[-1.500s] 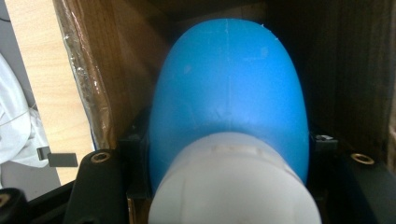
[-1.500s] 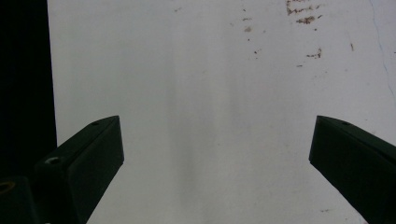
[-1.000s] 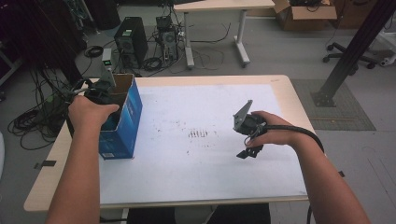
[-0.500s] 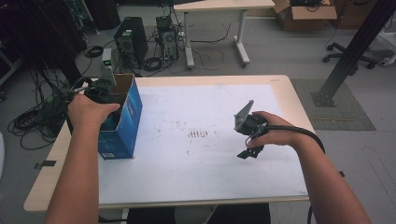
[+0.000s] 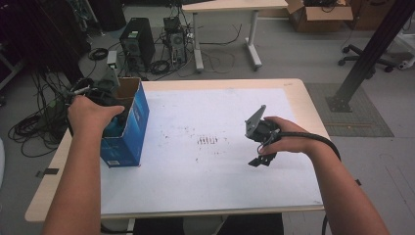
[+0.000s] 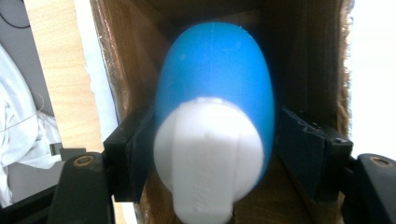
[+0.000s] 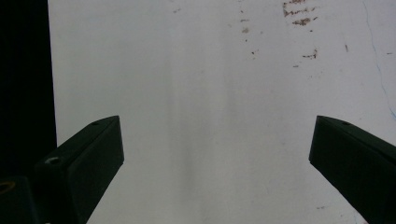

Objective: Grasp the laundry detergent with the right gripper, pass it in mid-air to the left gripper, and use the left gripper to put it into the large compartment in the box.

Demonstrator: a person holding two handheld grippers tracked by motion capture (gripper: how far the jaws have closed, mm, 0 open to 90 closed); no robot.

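Your left gripper [image 6: 212,154] is sunk into the open top of the blue cardboard box [image 5: 128,128] that stands upright near the table's left edge, and in the left gripper view a blue-and-white egg-shaped object [image 6: 214,126] sits between its two black jaws, white end toward the camera. The jaws have just been opening; the left pad [image 6: 135,149] lies close against the object while a thin gap shows on the other side, so you cannot tell whether they are still pinching it. The box's brown inner walls crowd in on both sides of the jaws, leaving little room around the object. In the high view your left hand [image 5: 90,113] covers the box's mouth and hides the gripper and the object from above. Your right gripper [image 5: 258,160] is held over the white sheet [image 5: 210,171] on the table's right half, well apart from the box, pointing down at it with its jaws wide apart and nothing between them; bare white surface with a few brown smudges [image 7: 299,21] lies beneath. Its cable [image 5: 318,139] loops over your right forearm. Beyond the table stand computer towers [image 5: 137,46] amid tangled cables on the floor, another desk [image 5: 230,7], and a cardboard carton [image 5: 318,10].
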